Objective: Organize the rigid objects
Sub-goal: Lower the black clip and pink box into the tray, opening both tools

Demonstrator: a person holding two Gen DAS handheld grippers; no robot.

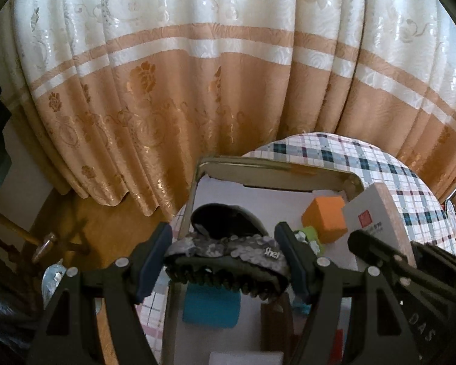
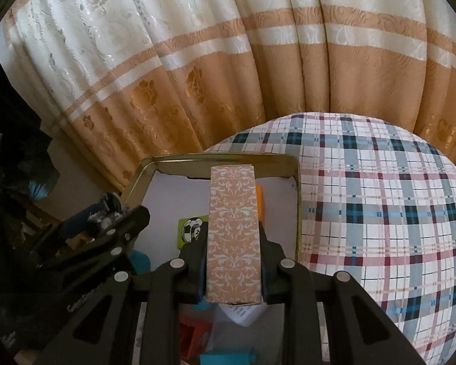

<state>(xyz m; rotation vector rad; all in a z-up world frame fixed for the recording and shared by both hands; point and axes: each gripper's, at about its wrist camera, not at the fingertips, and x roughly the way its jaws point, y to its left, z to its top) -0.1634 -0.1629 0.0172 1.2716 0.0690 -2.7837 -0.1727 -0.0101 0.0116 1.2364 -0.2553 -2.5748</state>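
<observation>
Over the gold-rimmed tray [image 1: 276, 167], my left gripper [image 1: 223, 255] clamped a sandal [image 1: 228, 243] and my right gripper [image 2: 232, 270] clamped a patterned box [image 2: 233, 228]. Blocks, including an orange block [image 1: 325, 219], already lay inside; both held items remained unplaced.

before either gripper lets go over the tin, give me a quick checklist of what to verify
1. Left gripper grips the hair claw clip: ok, the pads press both ends.
2. Right gripper grips the patterned box: ok, the jaws clamp its sides.
3. Both loads are over the tin: ok in both wrist views.
4. Free floor under the clip: cannot tell; a blue block lies directly below it.
5. Room for the box: not ok as it points; the orange block and football card lie ahead.
6. Grippers clear of each other: cannot tell; they sit close side by side.
</observation>
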